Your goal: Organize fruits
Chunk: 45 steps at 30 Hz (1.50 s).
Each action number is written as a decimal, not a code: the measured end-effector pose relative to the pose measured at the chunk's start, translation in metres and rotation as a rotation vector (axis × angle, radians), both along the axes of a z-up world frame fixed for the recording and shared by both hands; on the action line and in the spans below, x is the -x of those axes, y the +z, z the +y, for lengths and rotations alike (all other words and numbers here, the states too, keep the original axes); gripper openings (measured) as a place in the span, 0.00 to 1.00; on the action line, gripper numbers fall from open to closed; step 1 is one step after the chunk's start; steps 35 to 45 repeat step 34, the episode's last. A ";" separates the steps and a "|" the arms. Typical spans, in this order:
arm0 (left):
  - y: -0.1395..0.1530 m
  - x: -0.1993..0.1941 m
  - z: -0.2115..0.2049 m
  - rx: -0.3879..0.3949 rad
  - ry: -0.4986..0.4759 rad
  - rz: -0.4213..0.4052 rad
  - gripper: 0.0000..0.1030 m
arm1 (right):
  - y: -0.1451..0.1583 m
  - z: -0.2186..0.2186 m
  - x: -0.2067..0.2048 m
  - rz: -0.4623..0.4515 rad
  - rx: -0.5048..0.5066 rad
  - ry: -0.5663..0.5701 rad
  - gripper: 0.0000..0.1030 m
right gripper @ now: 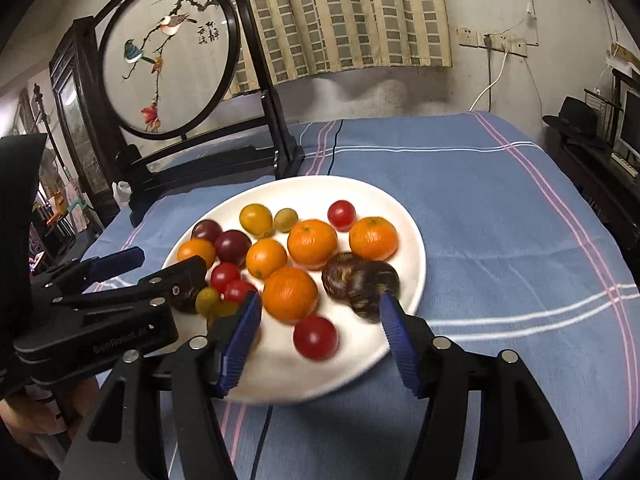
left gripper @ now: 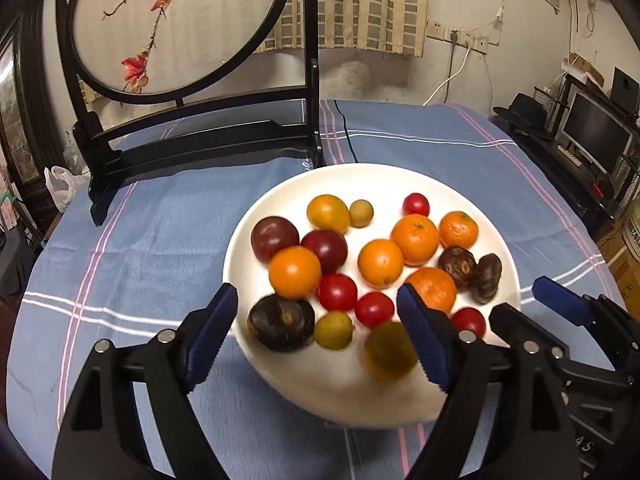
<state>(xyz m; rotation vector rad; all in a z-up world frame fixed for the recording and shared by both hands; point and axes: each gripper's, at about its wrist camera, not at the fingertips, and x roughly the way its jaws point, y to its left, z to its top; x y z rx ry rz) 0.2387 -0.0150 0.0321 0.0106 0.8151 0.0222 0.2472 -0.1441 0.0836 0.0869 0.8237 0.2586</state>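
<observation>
A white plate (left gripper: 400, 178) on the blue tablecloth holds several fruits: oranges (left gripper: 414, 239), red cherry tomatoes (left gripper: 337, 291), dark purple plums (left gripper: 275, 238), brown water chestnuts (left gripper: 281, 322) and small olive-green fruits (left gripper: 333, 330). My left gripper (left gripper: 320, 340) is open over the plate's near edge; a blurred olive fruit (left gripper: 390, 351) lies loose by its right finger. My right gripper (right gripper: 320, 340) is open over the plate (right gripper: 408, 216) near edge, a blurred red tomato (right gripper: 315, 337) between its fingers, untouched. The left gripper (right gripper: 152, 268) shows at left.
A black wooden stand with a round embroidered bird screen (left gripper: 172, 24) stands at the table's back left. A black cable (left gripper: 344, 128) runs over the cloth behind the plate. A shelf with a monitor (left gripper: 592, 132) is at the right. The tablecloth's right side (right gripper: 520, 220) is bare.
</observation>
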 end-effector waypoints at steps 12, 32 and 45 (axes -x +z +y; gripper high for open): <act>0.011 0.061 0.004 0.028 -0.005 -0.032 0.88 | 0.006 -0.008 0.055 0.006 0.015 -0.008 0.96; -0.008 0.139 0.017 0.044 0.018 0.012 0.89 | -0.021 0.003 0.108 0.081 0.040 0.067 0.97; -0.013 0.144 0.021 0.034 0.029 0.012 0.89 | -0.023 0.003 0.112 0.090 0.047 0.061 0.97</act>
